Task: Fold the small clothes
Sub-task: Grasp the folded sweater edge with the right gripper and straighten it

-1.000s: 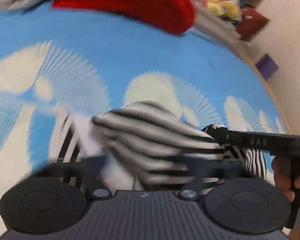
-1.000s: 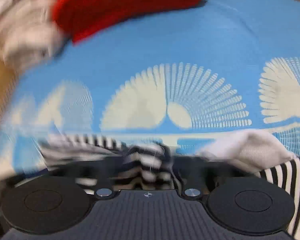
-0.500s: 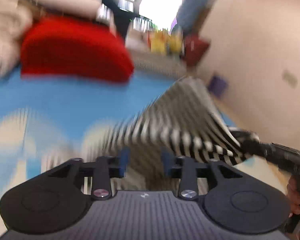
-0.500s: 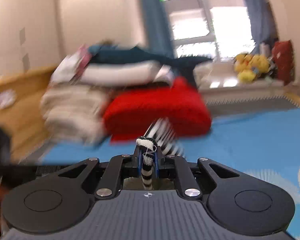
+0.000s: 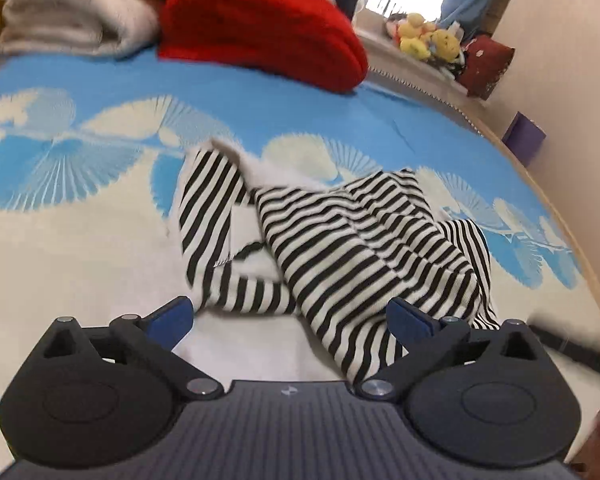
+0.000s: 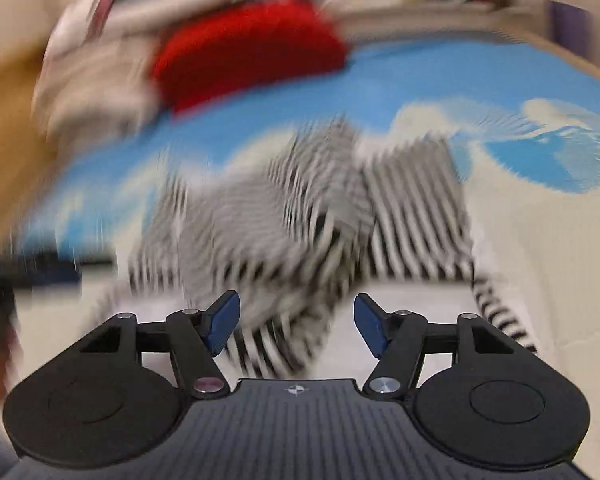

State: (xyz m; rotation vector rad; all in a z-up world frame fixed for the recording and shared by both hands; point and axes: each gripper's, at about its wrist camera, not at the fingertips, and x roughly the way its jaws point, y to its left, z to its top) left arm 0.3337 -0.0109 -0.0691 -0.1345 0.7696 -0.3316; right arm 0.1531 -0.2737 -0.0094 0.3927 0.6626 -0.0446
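Half a second ago my right tongs (image 6: 296, 326) were pinched on a striped edge held up in the air, and the left tongs (image 5: 290, 318) were narrow with the cloth stretched between the two; now the striped garment (image 5: 340, 240) is down on the blue and cream patterned mat (image 5: 80, 248) and both pairs are off it. My left tongs stand spread wide and are opening, their blue pads (image 5: 172, 316) well apart. From that camera the garment lies just ahead: its near corner runs down into the gap between the fingers, closer to the right finger, and neither pad presses on it. It lies crumpled, one striped layer thrown over another, with a pale inner side showing near the middle.

My right tongs are partly spread and opening too. That view is badly smeared by motion, but the garment (image 6: 300, 220) sits straight ahead, one striped flap reaching down between the blue pads (image 6: 222, 322) without either pad gripping it.

Beyond the garment, at the far edge of the mat, I see a red folded cloth (image 5: 260, 28) beside a cream folded blanket (image 5: 72, 12). Yellow plush toys (image 5: 424, 38) sit on a ledge further back.
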